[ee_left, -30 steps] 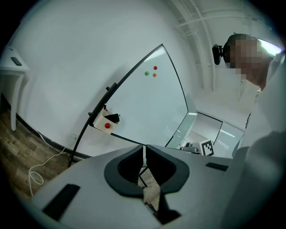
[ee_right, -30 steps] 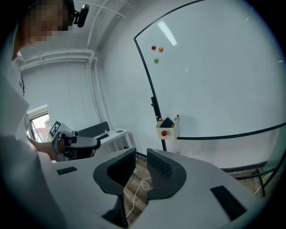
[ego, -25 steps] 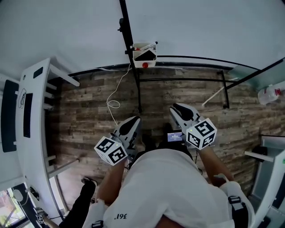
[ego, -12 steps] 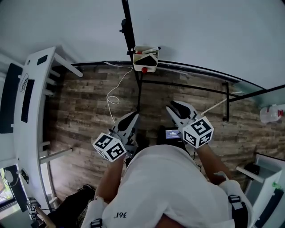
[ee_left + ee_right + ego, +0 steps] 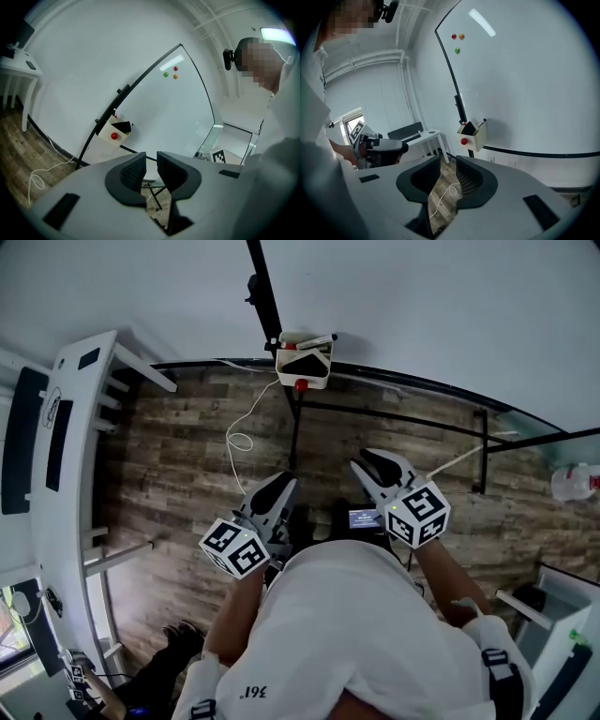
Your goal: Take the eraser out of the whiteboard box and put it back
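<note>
A room with a wood-plank floor (image 5: pixel 178 474) and plain white walls, and a person standing in the middle of it with a tool in each hand, both held out at about waist height.

Nearest, the left tool (image 5: pixel 278 487) has its grey jaws parted by a narrow gap (image 5: pixel 151 164). They have just been opening, and nothing sits between them. The right tool (image 5: pixel 370 463) is released too, with only floor showing through its gap (image 5: pixel 448 164). Its jaws have eased a little wider over the last moment and are also empty.

Off to the person's left stands a white worktop (image 5: pixel 75 474). Beyond the tools a loose white cable (image 5: pixel 239 442) curls over the planks.

Farthest off is a large black-framed whiteboard (image 5: pixel 525 84), and a small cream box (image 5: pixel 319 376) hangs on its frame. The black wedge-shaped eraser (image 5: pixel 305 359) sits in that box, one corner poking above the rim (image 5: pixel 469 127), with a marker pen (image 5: pixel 482 123) beside it. Both tools are well apart from it, so the lift-out is not yet begun.

The eraser looks light and unbreakable. I'd guess it has a stiff back and a softer felt face. Pinching the raised corner across its narrower faces seems the best hold, with a straight upward pull. The box may only be hung there, so a sideways tug could shift it or drag the pen out.
</note>
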Motion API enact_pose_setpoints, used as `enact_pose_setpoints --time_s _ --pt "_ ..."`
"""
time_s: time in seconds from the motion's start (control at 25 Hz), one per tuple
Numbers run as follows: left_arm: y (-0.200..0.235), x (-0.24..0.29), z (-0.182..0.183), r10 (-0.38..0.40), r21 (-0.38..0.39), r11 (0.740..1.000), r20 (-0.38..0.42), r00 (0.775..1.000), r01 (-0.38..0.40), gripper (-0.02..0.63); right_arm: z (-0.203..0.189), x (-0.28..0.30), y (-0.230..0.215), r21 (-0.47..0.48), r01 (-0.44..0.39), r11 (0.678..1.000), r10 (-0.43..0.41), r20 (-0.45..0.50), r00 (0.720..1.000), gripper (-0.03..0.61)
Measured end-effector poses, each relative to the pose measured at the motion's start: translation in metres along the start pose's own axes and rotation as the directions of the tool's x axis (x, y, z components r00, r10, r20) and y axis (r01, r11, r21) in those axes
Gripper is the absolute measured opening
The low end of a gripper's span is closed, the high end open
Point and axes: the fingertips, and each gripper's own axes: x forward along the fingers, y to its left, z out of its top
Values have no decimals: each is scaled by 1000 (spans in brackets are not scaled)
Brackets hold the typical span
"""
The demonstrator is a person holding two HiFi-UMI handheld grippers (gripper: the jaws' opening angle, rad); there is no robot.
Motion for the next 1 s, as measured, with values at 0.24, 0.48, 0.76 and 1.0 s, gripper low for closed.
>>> enact_pose_setpoints --time_s 0.24,0.48,0.76,1.0 --pt "12 -1 3 -34 0 999 -38 999 34 60 -1 10 6 11 36 999 -36 3 999 104" --pt "25 2 18 -59 18 998 -46 997 60 60 15 19 0 -23 67 998 -67 16 998 106" --pt "37 25 48 -80 68 994 -20 997 81 60 55 38 -18 -140 87 986 -81 44 996 117" --pt "45 52 73 -83 118 989 -12 996 84 60 83 63 -43 -222 114 968 -107 44 993 130"
